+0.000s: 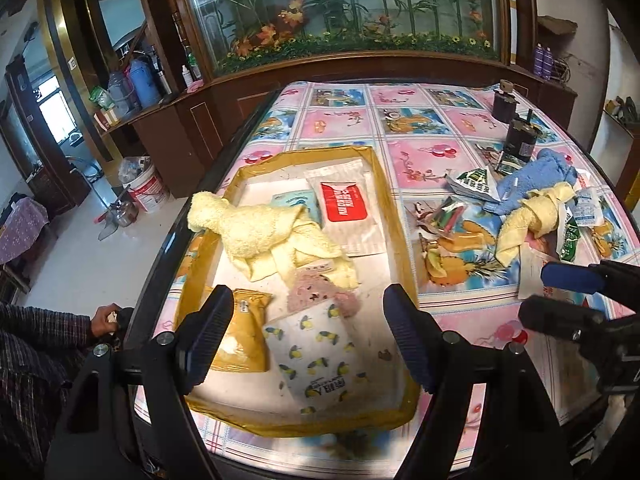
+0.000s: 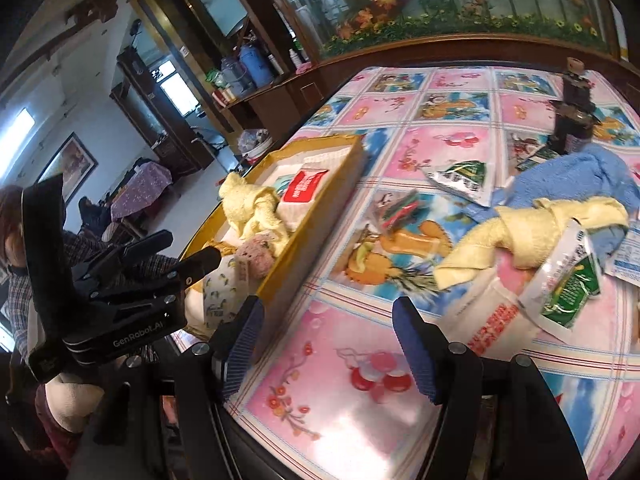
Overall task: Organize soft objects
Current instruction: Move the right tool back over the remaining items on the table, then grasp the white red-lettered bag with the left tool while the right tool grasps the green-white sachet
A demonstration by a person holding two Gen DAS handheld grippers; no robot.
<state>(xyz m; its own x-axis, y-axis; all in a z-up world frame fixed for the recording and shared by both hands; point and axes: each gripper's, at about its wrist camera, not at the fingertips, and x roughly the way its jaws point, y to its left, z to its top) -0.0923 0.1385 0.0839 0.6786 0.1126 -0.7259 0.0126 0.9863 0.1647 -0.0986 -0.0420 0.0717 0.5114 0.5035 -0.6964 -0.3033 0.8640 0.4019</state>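
Left gripper [image 1: 308, 336] hovering over shallow yellow-rimmed tray [image 1: 394, 216], jaws spread, empty. Inside tray: knotted yellow towel [image 1: 260, 236], red-labelled packet [image 1: 342, 202] at 1 o'clock of it, lemon-print pouch [image 1: 320, 356] nearest. Right gripper [image 2: 328, 344] over patterned table [image 2: 340, 380], jaws spread, empty. Second knotted yellow towel [image 2: 520, 236] at 2 o'clock, lying on blue towel [image 2: 572, 176] among loose sachets.
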